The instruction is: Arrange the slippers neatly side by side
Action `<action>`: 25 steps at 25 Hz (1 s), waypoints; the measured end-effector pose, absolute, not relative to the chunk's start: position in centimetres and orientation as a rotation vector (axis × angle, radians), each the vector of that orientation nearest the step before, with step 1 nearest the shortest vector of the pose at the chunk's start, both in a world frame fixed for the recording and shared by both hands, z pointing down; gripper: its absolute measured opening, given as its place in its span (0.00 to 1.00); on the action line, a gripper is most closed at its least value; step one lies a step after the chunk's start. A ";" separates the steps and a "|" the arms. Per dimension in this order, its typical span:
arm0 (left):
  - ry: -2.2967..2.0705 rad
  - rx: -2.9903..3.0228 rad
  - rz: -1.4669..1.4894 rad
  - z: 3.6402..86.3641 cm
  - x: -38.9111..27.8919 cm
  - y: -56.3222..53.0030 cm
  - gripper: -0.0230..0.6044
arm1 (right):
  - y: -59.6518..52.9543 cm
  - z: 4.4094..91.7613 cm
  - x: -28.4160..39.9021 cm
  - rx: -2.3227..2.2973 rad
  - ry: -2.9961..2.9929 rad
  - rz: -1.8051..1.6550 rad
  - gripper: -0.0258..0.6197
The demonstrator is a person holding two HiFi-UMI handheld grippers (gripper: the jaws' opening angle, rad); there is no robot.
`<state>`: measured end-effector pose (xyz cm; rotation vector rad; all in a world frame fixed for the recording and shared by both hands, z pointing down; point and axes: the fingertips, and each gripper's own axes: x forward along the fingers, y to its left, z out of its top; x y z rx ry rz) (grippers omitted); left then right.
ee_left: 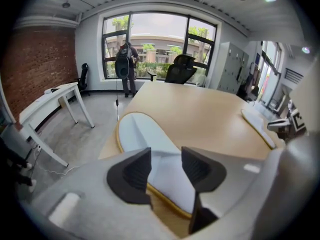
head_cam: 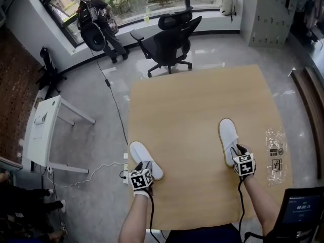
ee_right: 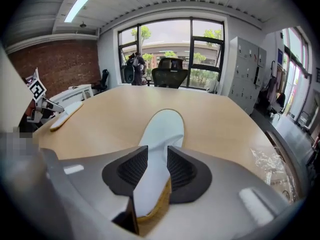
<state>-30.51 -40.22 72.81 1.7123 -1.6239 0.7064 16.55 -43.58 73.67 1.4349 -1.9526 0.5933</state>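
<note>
Two white slippers lie far apart on the wooden table [head_cam: 197, 100]. The left slipper [head_cam: 146, 158] [ee_left: 145, 139] sits at the table's left edge, toe pointing away and to the left. My left gripper [head_cam: 143, 166] [ee_left: 166, 170] is open, its jaws on either side of the heel with gaps at both pads. The right slipper [head_cam: 228, 135] [ee_right: 162, 129] lies toward the right, toe pointing away. My right gripper [head_cam: 238, 151] [ee_right: 157, 166] is open, its jaws straddling that heel closely. In the right gripper view the left slipper [ee_right: 65, 115] shows at far left.
A crumpled clear plastic bag [head_cam: 276, 151] [ee_right: 270, 166] lies near the table's right edge. A black office chair [head_cam: 169, 42] stands beyond the far edge. A white side table [head_cam: 43, 130] and a floor cable [head_cam: 114, 103] are to the left. A person [head_cam: 98, 27] stands by the window.
</note>
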 end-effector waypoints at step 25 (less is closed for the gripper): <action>-1.408 1.900 0.936 75.6 -21.3 -38.1 0.32 | -40.6 76.5 12.3 1.324 -1.978 0.670 0.22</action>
